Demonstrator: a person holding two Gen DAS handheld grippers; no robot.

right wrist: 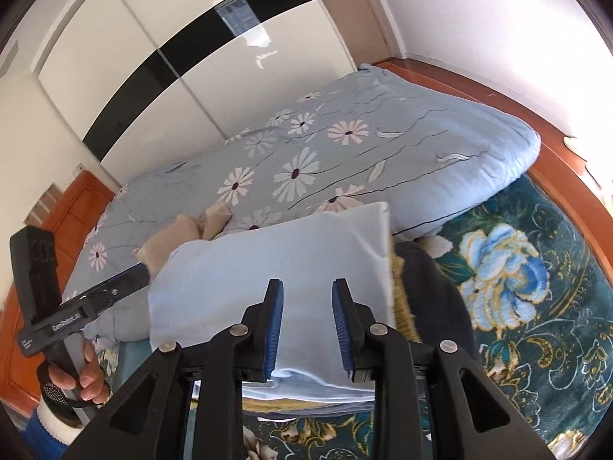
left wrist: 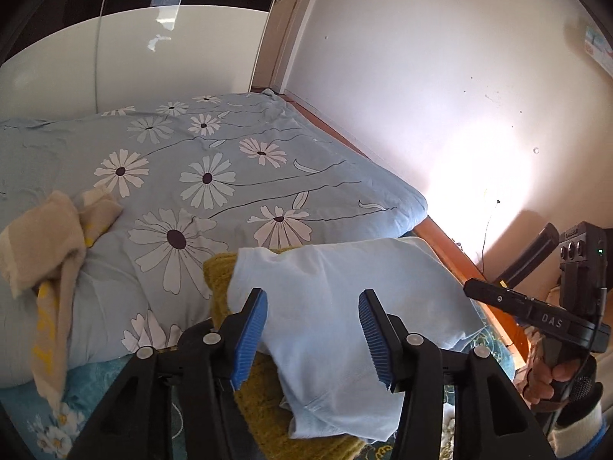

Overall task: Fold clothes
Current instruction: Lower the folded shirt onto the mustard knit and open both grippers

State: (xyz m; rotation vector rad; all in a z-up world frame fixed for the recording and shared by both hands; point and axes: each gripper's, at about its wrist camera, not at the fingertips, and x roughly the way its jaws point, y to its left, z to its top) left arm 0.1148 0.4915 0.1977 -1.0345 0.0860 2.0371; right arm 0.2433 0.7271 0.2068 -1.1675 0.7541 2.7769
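Left wrist view has my left claw [left wrist: 312,331] spread wide with nothing between its blue pads [left wrist: 251,335], hovering just over the light blue shirt [left wrist: 345,287], which lies folded into a rough rectangle on top of a mustard knit garment [left wrist: 220,280] at the near edge of the bed. From the right wrist view, my right claw [right wrist: 308,327] is parted too, narrower than the left, pinching nothing, poised over the shirt's near edge, where I can see stacked layers of the same pale cloth. I judge the shirt thin, light and limp: it will sag and slide open if I lift it by a single layer, and it may slip on the fuzzy knit beneath. So the place to take it is a folded edge, catching all layers at once, my left claw at the sleeve-side corner and my right at the near hem, both biting well in from the rim. Behind it the daisy-print duvet [left wrist: 214,176] is heaped up, and a beige towel [left wrist: 46,237] lies crumpled on it to the left, well apart from the shirt. Under the pile, a teal floral blanket [right wrist: 536,287] covers the bed. I take this shirt's fold to be nearly finished.
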